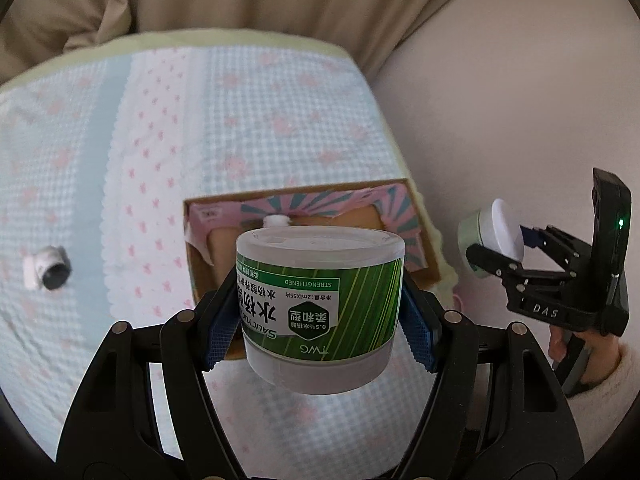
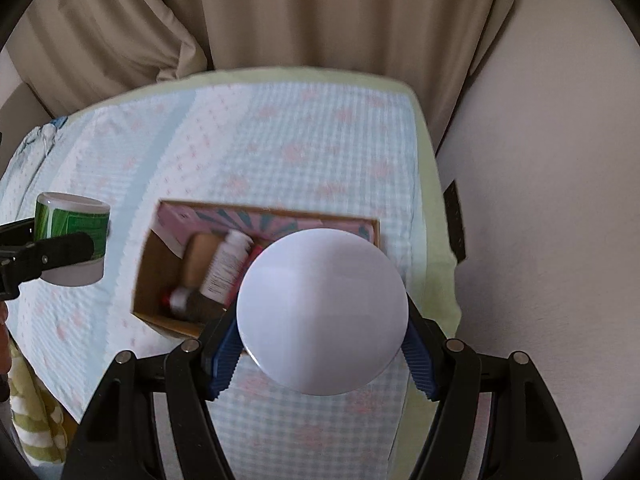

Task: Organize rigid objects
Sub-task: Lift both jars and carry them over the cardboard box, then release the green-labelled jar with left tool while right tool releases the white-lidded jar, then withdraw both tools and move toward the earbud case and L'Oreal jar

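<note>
On checkered cloth [image 2: 320, 128]: cardboard box [image 2: 152, 280]; left claw [image 1: 320, 300] grips green jar [image 1: 320, 292], right claw [image 2: 320, 344] white-lidded jar [image 2: 324, 312].

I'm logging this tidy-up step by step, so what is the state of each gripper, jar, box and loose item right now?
left gripper: shut on the green-labelled jar.
green-labelled jar: lifted off the bed, lid on.
right gripper: shut on the white-lidded jar.
white-lidded jar: held in the air, lid facing the camera.
cardboard box: open, bottles lying inside.
small tube: lying on its side on the bedspread.
</note>
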A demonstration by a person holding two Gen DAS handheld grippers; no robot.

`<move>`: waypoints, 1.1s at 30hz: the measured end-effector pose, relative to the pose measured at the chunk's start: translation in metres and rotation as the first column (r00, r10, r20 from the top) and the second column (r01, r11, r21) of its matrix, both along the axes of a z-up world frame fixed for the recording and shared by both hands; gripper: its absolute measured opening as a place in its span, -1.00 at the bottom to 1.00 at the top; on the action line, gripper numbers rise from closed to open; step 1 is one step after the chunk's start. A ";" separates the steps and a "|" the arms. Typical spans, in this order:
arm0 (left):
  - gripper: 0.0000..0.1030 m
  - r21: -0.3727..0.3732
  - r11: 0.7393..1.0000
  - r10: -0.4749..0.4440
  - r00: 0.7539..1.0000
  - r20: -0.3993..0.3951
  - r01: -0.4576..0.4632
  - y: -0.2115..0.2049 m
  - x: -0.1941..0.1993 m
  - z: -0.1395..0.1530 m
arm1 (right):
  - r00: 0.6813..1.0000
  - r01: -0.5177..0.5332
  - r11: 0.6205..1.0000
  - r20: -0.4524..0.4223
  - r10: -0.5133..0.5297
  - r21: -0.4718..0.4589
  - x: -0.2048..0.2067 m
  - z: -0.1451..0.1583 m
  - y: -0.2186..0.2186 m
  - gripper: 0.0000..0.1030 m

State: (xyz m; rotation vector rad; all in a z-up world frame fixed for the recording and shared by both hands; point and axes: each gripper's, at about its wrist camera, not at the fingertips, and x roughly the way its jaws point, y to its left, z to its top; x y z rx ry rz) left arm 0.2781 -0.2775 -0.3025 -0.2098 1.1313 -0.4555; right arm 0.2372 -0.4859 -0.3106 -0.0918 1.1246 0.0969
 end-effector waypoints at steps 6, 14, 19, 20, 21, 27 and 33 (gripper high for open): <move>0.32 0.077 0.994 0.077 0.996 -0.051 -0.073 -0.002 0.022 -0.059 | 0.998 -0.012 0.999 -0.062 0.014 0.031 0.011 -0.059 -0.009 0.28; 0.32 0.176 0.981 0.093 0.992 -0.083 -0.077 -0.004 0.048 -0.110 | 0.995 -0.049 0.998 -0.086 0.052 0.040 0.026 -0.107 0.007 0.28; 0.60 0.231 0.972 0.071 0.989 -0.126 -0.040 -0.012 0.062 -0.121 | 0.995 -0.017 1.000 -0.098 0.019 0.015 0.037 -0.126 0.009 0.29; 0.98 0.240 0.970 0.068 0.991 -0.116 -0.039 -0.013 0.062 -0.119 | 0.994 -0.007 1.000 -0.110 0.008 0.016 0.039 -0.129 0.008 0.50; 1.00 0.238 0.970 0.067 0.993 -0.100 -0.041 -0.013 0.062 -0.115 | 0.996 0.001 1.000 -0.094 0.001 0.023 0.040 -0.129 0.007 1.00; 1.00 0.262 0.964 0.065 0.996 -0.063 -0.046 -0.003 0.051 -0.099 | 0.999 0.050 0.995 -0.011 -0.049 0.092 0.026 -0.105 -0.010 1.00; 1.00 0.225 0.970 0.112 0.990 -0.085 -0.090 0.016 0.033 -0.093 | 0.997 0.073 0.991 -0.035 -0.070 0.109 0.010 -0.101 -0.011 1.00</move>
